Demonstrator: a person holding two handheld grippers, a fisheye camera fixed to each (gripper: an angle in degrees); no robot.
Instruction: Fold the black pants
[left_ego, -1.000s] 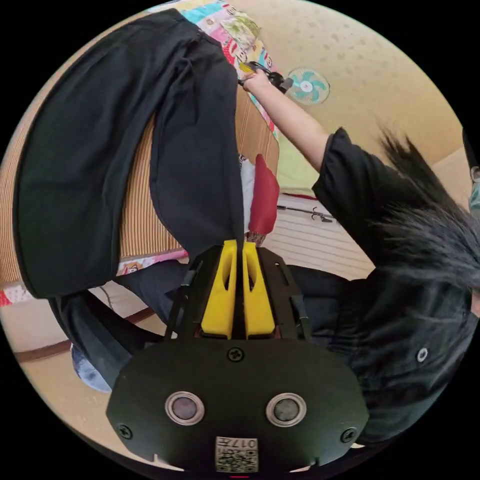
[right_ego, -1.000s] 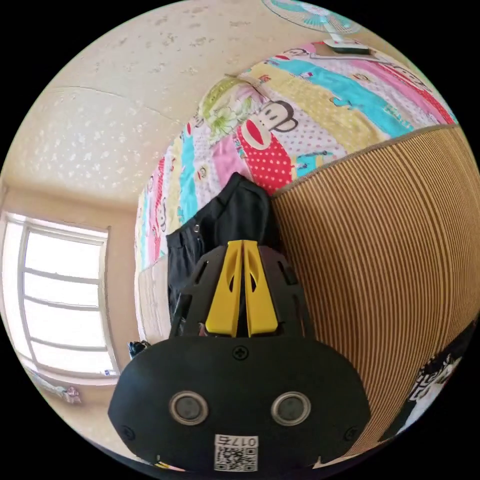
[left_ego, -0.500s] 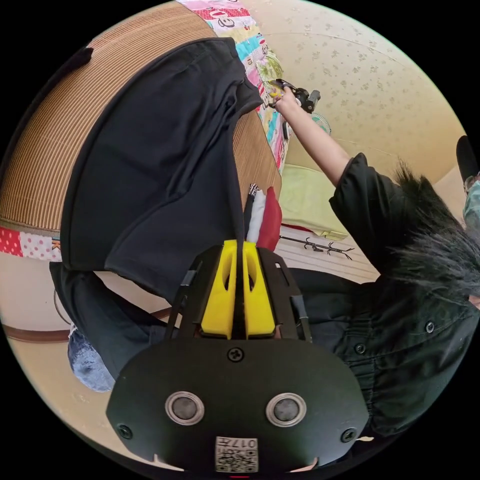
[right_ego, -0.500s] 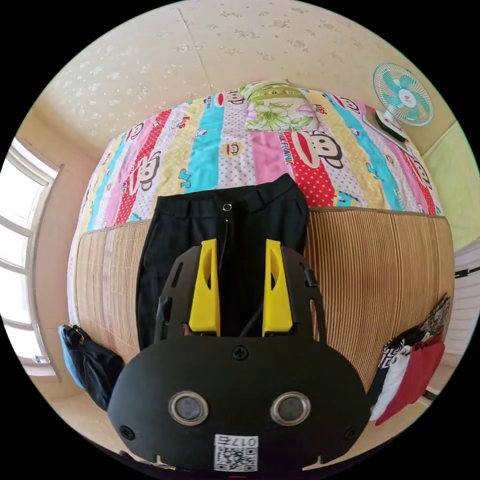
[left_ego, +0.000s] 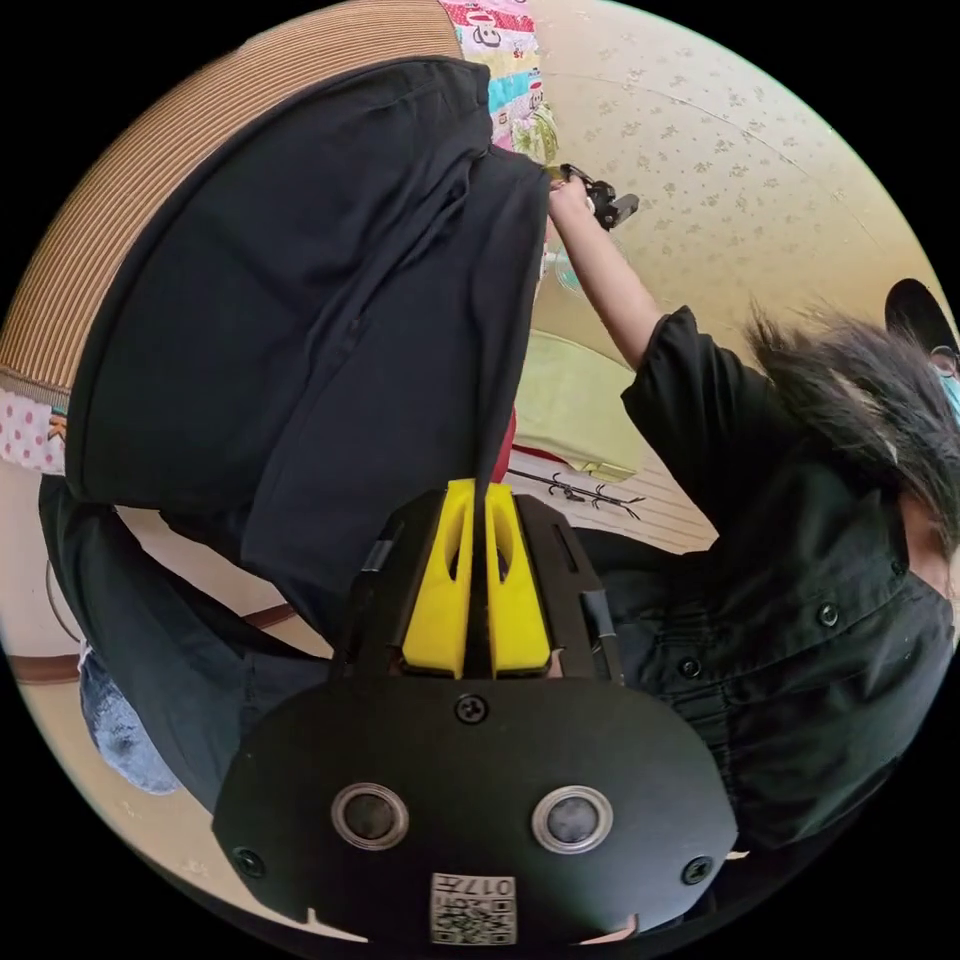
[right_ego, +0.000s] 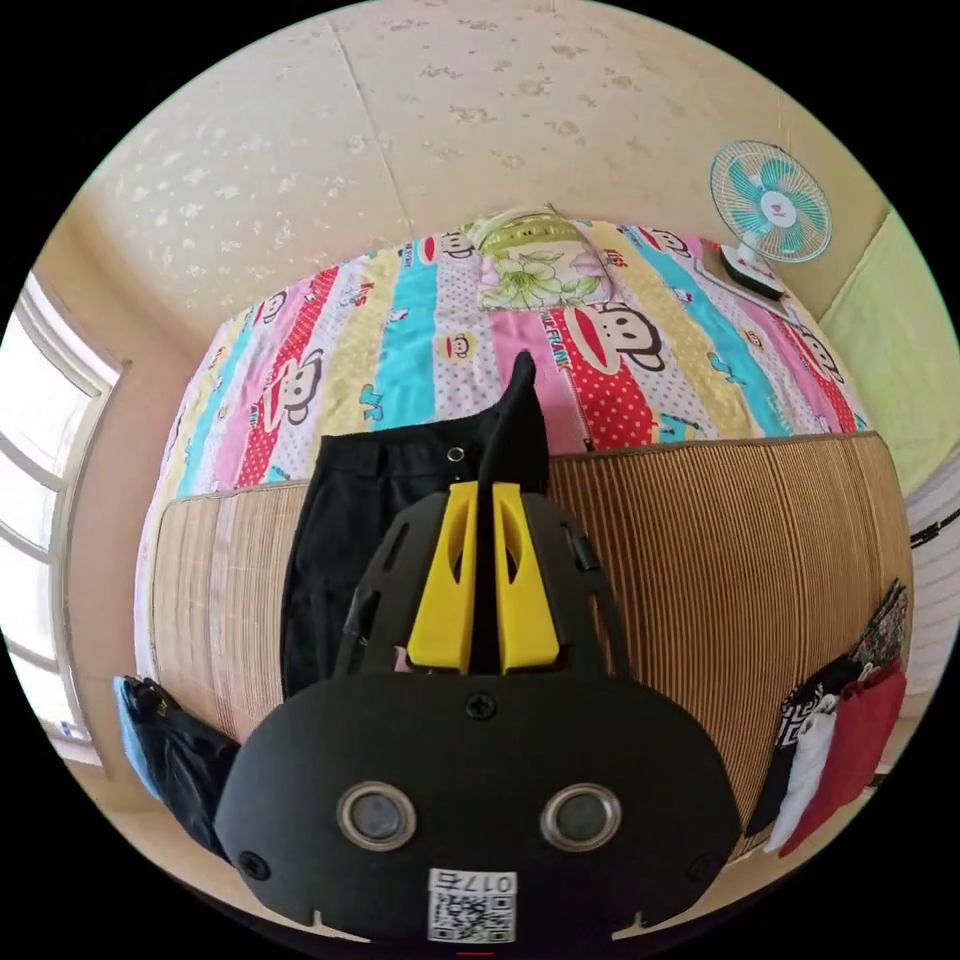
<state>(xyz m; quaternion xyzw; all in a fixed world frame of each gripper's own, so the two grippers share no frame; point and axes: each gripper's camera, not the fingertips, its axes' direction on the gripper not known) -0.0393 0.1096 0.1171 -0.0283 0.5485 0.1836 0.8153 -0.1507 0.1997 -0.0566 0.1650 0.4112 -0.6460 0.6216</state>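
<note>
Right gripper re-clamped on the waistband

Half a second ago your right gripper (right_ego: 483, 492) gaped; now both it and the left gripper (left_ego: 476, 490) pinch the black pants (left_ego: 300, 300) on the striped mat (right_ego: 720, 580), ready to fold.

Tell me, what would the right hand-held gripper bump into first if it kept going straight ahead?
The black pants: the right hand-held gripper is already shut on a raised fold of them. Beyond that lies the colourful bedsheet, though depth is hard to judge.

One black pants (right_ego: 340, 520), two grippers (left_ego: 478, 495) (right_ego: 482, 497), one fan (right_ego: 770, 205).
</note>
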